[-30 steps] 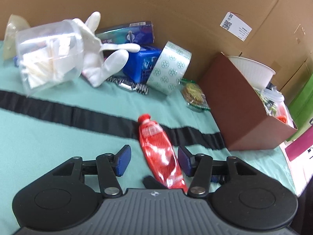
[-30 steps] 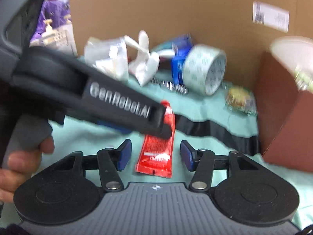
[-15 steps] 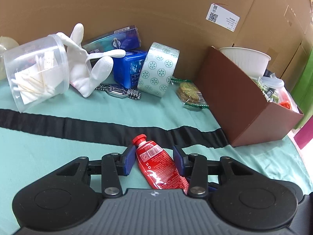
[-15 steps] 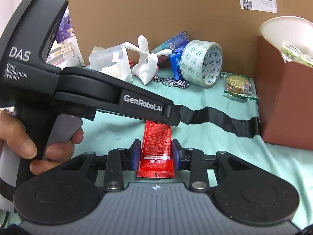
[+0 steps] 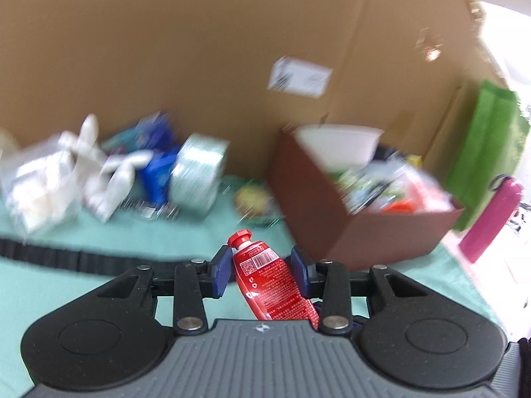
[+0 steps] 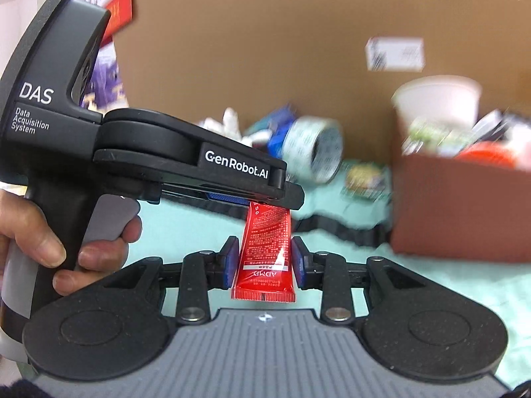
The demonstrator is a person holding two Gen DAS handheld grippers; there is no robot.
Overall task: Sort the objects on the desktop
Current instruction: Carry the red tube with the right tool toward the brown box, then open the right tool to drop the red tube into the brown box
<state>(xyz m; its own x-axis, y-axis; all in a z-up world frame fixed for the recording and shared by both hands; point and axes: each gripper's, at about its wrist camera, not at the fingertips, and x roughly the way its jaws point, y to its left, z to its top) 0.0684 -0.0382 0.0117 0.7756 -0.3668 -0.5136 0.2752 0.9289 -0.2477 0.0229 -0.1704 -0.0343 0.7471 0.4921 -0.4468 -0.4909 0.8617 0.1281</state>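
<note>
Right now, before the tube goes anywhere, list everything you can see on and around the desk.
Red tube: one, red, held between both grippers, cap end forward in the left wrist view.
Storage box: one, brown, right side of the cloth, filled with mixed items.
Bowl: one, white, in the box.
Tape roll: one, pale green pattern, on edge by the cardboard wall.
Blue packs: number unclear, blue, left of the tape.
Snack packet: one, yellowish, between tape and box.
Bottle: one, pink, far right.
Bag: one, green, behind the bottle.
Cloth: one, teal.
Left gripper: shut on tube.
Right gripper: shut on tube.
Hand: one, holding the left gripper's handle.
</note>
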